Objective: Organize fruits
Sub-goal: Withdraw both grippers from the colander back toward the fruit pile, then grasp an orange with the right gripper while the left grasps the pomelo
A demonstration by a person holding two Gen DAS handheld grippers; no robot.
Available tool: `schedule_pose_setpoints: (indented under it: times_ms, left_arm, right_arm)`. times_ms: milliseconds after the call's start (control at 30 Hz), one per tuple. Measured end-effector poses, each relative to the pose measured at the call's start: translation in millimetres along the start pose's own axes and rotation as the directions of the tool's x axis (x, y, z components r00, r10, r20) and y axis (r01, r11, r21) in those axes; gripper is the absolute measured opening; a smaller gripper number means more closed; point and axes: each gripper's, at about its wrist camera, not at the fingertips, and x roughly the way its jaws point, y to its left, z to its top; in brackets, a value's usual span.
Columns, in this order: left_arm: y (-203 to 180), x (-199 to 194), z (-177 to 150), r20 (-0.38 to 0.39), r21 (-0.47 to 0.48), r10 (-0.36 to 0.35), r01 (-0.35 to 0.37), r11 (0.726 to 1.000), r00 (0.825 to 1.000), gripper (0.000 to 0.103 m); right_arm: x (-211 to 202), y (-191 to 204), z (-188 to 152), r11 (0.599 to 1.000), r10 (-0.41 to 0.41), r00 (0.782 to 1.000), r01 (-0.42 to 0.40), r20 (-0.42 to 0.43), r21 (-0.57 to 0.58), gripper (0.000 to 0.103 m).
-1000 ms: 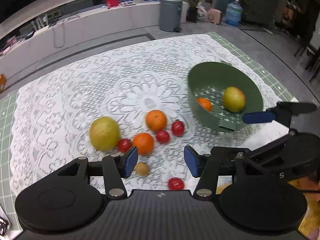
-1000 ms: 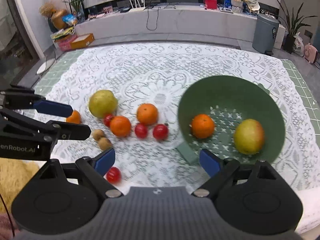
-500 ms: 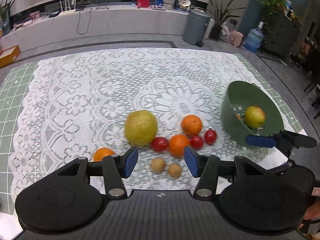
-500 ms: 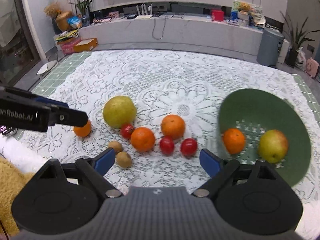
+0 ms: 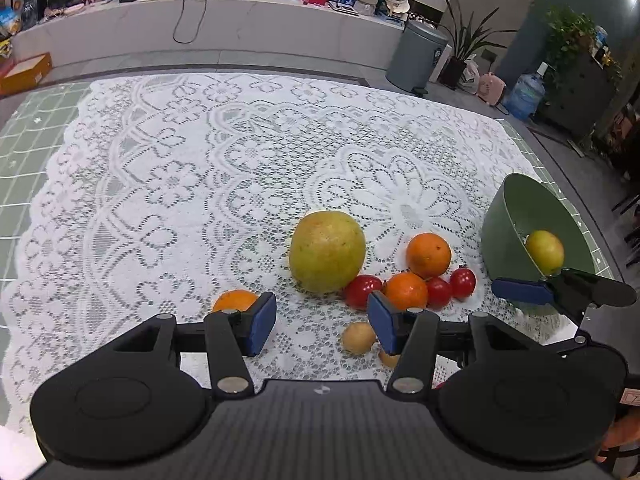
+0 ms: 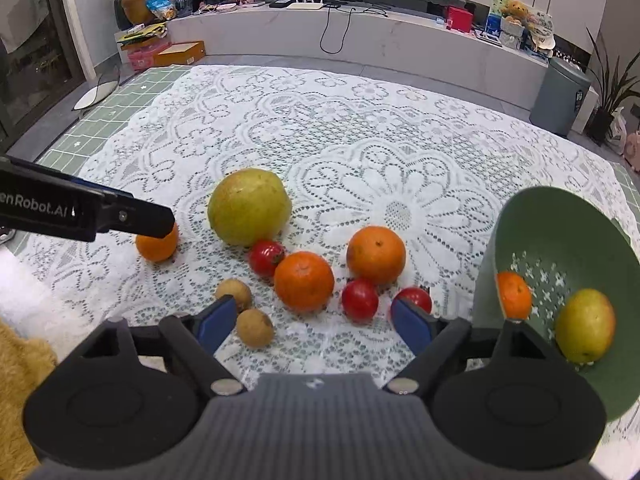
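1. Fingers first: my left gripper is part open with nothing between the pads, hovering over the lace just in front of the fruit. My right gripper is wide, jaws closing, nothing gripped; only cloth and a small brown fruit sit near the gap.
2. Tablecloth: white lace over a green grid mat, carries everything.
3. Bowl: green, tipped on its side at the right, mouth facing the fruit. It holds a yellow-green apple and a small orange.
4. Big yellow-green fruit: largest loose piece, at the back of the cluster.
5. Oranges: one right of centre, one just in front of it, a third apart on the left, partly under my left gripper's finger.
6. Tomatoes: three red ones, touching or just beside the oranges.
7. Two small brown fruits: nearest me, side by side, beside my right gripper's left pad.
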Motion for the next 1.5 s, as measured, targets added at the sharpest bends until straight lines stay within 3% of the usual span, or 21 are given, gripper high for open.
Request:
schedule_pose_setpoints:
  times_ms: [267,433,533,667,933,1233,1500]
  left_arm:
    - [-2,22,3,0.022,0.025,-0.002,0.001,1.000,1.000,0.068]
    - [1,35,9,0.037,-0.007,-0.021,0.021,1.000,0.999,0.071]
    - [3,43,13,0.040,-0.033,-0.030,0.032,0.999,0.999,0.074]
    - [4,55,16,0.022,-0.042,-0.022,0.023,0.999,1.000,0.075]
    - [6,71,18,0.008,-0.051,-0.025,0.026,0.998,1.000,0.076]
    - [7,82,19,0.016,-0.069,-0.046,0.047,0.997,0.999,0.078]
    - [8,91,19,0.006,-0.078,-0.053,0.053,0.996,0.999,0.078]
  right_arm:
    - [11,-7,7,1.000,-0.028,0.999,0.027,0.047,0.011,0.075]
    - [17,-15,15,0.997,-0.071,0.993,0.068,0.091,0.038,0.066]
    - [23,-20,19,0.995,-0.087,0.992,0.082,0.089,0.061,0.057]
    - [35,-21,24,0.993,-0.110,0.991,0.106,0.076,0.057,0.053]
    - [54,-16,26,0.984,-0.179,0.982,0.179,0.060,0.010,0.052]
    - [65,-22,24,0.983,-0.176,0.984,0.174,0.028,0.056,0.051]
    - [70,-22,22,0.984,-0.171,0.985,0.170,0.023,0.061,0.045]
